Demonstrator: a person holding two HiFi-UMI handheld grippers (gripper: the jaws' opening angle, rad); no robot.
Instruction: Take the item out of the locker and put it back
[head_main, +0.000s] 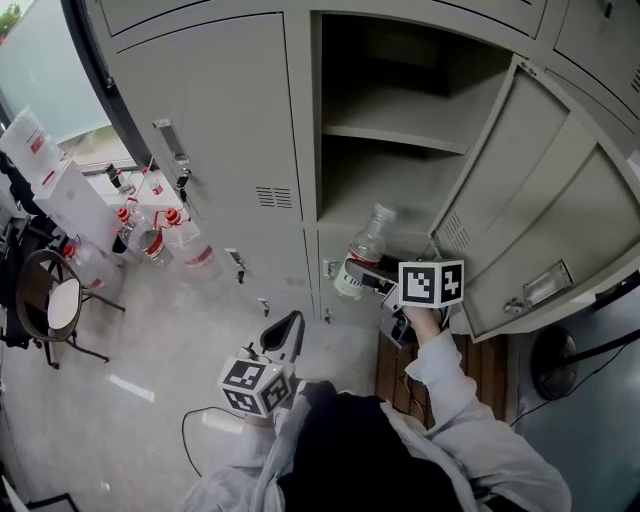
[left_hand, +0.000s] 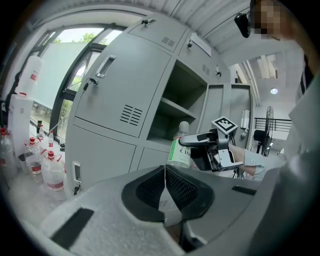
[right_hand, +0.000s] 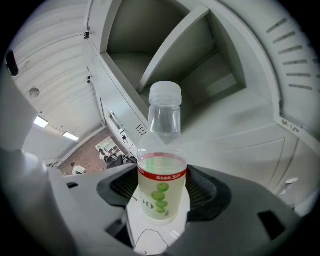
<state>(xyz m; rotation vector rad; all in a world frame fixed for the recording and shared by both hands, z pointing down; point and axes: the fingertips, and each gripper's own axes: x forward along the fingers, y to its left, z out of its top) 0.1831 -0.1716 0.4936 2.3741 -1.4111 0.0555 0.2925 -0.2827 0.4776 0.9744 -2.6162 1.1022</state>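
Note:
A clear plastic bottle (head_main: 364, 250) with a white cap and a green-and-red label is clamped between the pads of my right gripper (head_main: 365, 278), just in front of the open grey locker (head_main: 300, 150). The right gripper view shows the bottle (right_hand: 162, 172) upright, the pads pressing both sides of its label, and my right gripper (right_hand: 162, 189) shut on it below the empty compartment's shelf (right_hand: 175, 55). My left gripper (head_main: 288, 330) hangs lower and to the left, away from the bottle. Its pads meet with nothing between them (left_hand: 165, 181). From there the bottle (left_hand: 179, 149) shows beside the locker.
The locker door (head_main: 540, 220) stands swung open to the right. A closed locker door (head_main: 215, 130) is on the left. Several bottles (head_main: 150, 235) stand on the floor at the left, near white boxes (head_main: 70, 195) and a chair (head_main: 55, 305).

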